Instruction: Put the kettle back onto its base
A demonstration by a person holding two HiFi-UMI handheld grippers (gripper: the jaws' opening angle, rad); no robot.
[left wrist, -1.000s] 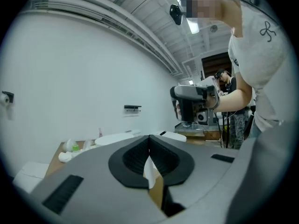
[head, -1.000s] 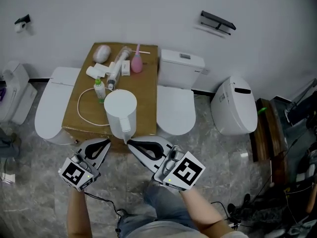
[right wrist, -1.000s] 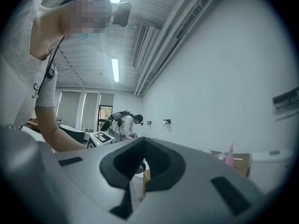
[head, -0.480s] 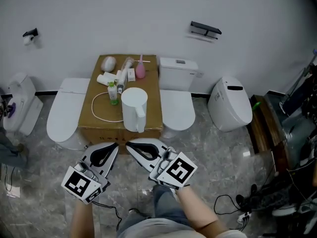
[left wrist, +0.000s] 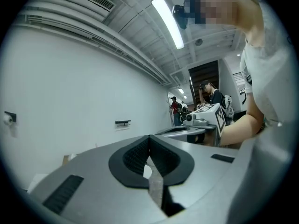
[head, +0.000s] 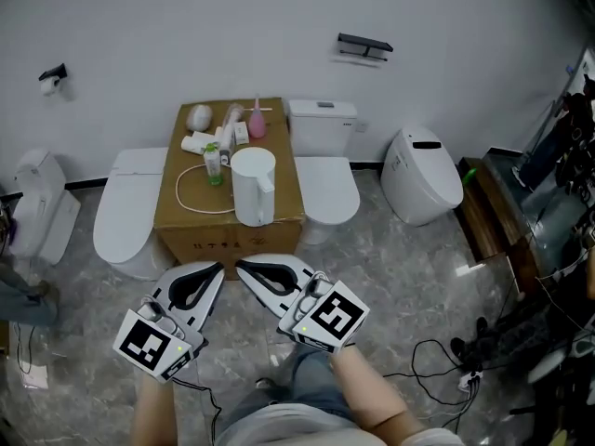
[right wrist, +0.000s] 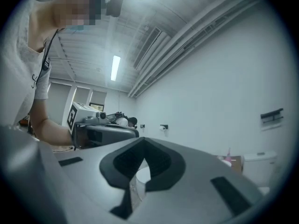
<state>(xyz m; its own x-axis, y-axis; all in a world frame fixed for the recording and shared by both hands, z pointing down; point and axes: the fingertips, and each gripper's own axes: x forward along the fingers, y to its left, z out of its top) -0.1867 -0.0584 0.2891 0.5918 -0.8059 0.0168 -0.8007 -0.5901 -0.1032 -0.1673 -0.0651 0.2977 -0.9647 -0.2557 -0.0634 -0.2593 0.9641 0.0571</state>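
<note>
A white kettle [head: 254,186] stood upright near the front edge of a cardboard box [head: 279,161] wedged between two toilets, while the person's two tools hung low and well apart from it, above the marble floor. The left hand-held gripper [head: 216,269] had its jaws pressed together on nothing, as its own view confirmed [left wrist: 149,140]. The right hand-held gripper [head: 244,268] was likewise closed and empty [right wrist: 143,140]. A white cord [head: 189,203] looped across the box top to the kettle's foot, which suggested the kettle already sat on its base, though the base itself could not be made out beneath the body. If so, the job looked finished, and the remaining risks lay in the setting. The kettle stood close to the box's front edge with its handle facing the person, so a stray knock from either tool on a return approach could push it over the edge. The slack cord could catch a passing jaw and drag the kettle. A small green bottle [head: 213,165] just beside the kettle and other toiletries crowded behind it could topple if brushed. Should the kettle need reseating, neither closed tool could take the handle until its jaws spread.
</note>
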